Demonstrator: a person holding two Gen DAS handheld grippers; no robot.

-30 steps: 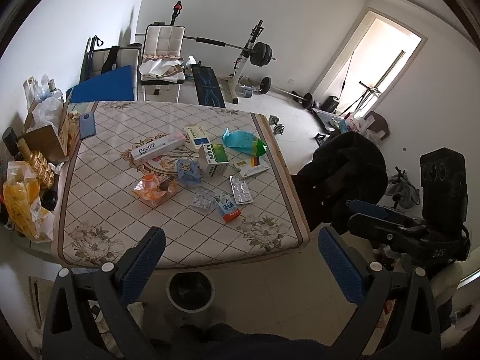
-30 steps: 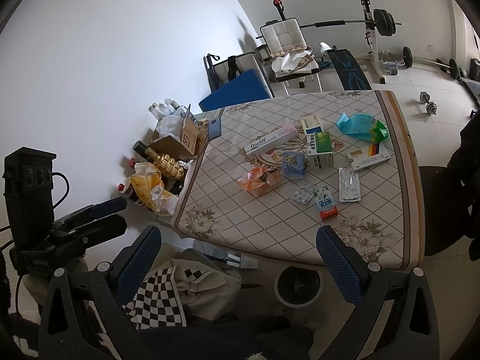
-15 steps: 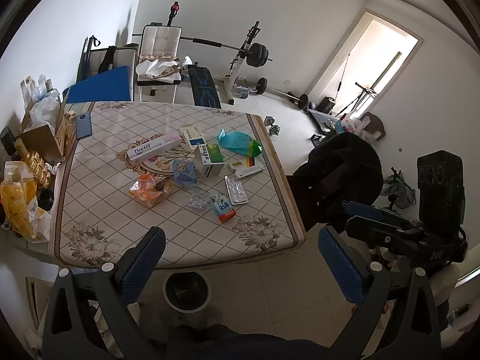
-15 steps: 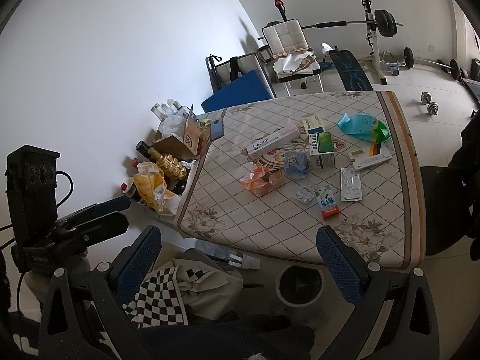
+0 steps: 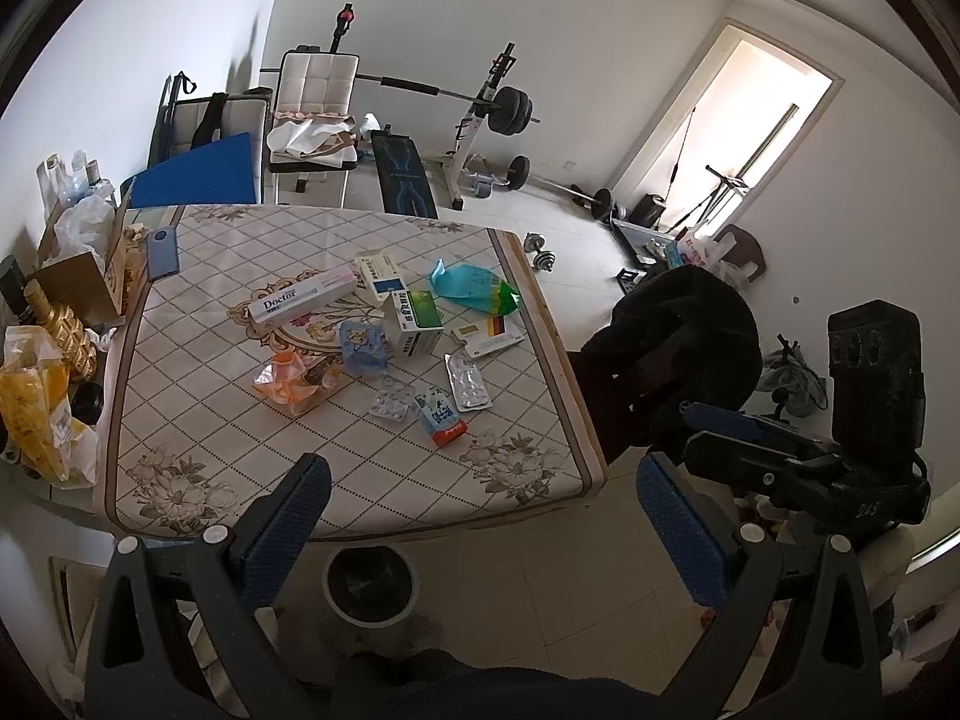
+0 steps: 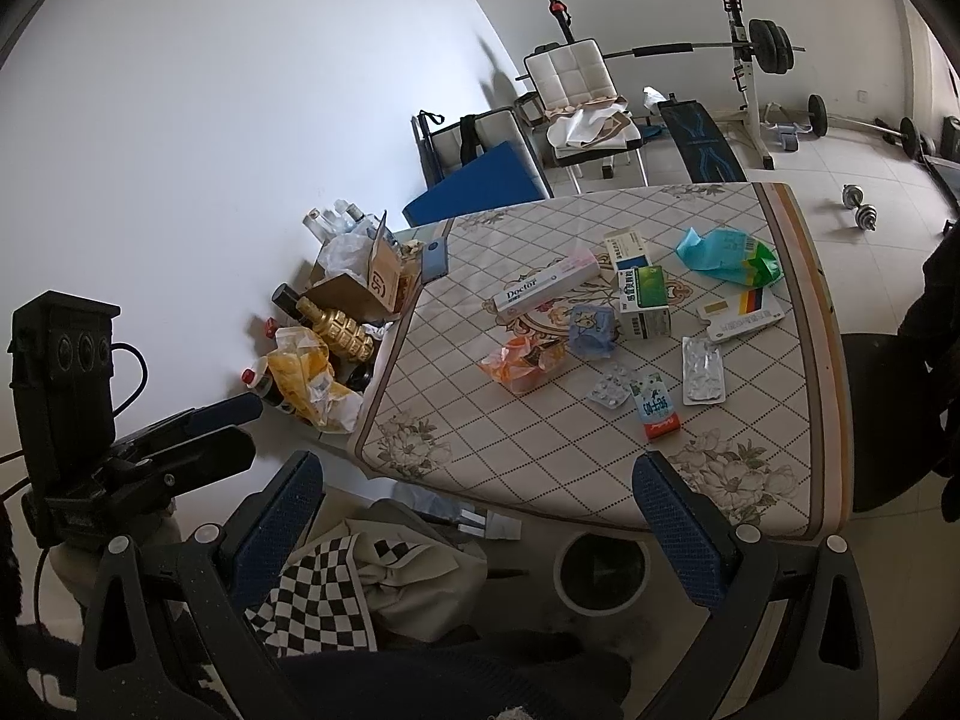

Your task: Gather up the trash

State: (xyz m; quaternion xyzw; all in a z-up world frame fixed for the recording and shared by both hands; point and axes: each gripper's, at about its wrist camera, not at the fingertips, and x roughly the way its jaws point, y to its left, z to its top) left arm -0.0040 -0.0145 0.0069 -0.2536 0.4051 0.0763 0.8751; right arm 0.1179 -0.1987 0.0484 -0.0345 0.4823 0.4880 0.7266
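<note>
While both grippers point(image 5: 480, 516) point(image 6: 474, 516) gape empty, wrappers point(image 5: 294, 381) litter the table point(image 5: 198, 420) above a bin point(image 5: 369, 585).

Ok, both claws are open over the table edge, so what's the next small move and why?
Probably lower the right claw toward the small carton. It is the nearest litter on the table, both claws hold nothing, and the bin stands just below that edge.

Cream floral-lattice tablecloth point(image 5: 198, 420), orange wrapper point(image 5: 294, 378)

Weight bench point(image 5: 396, 171) and barbell rack point(image 5: 480, 114) by wall, phone point(image 5: 163, 251) on table point(image 5: 198, 420), dumbbell point(image 5: 540, 252) on floor
</note>
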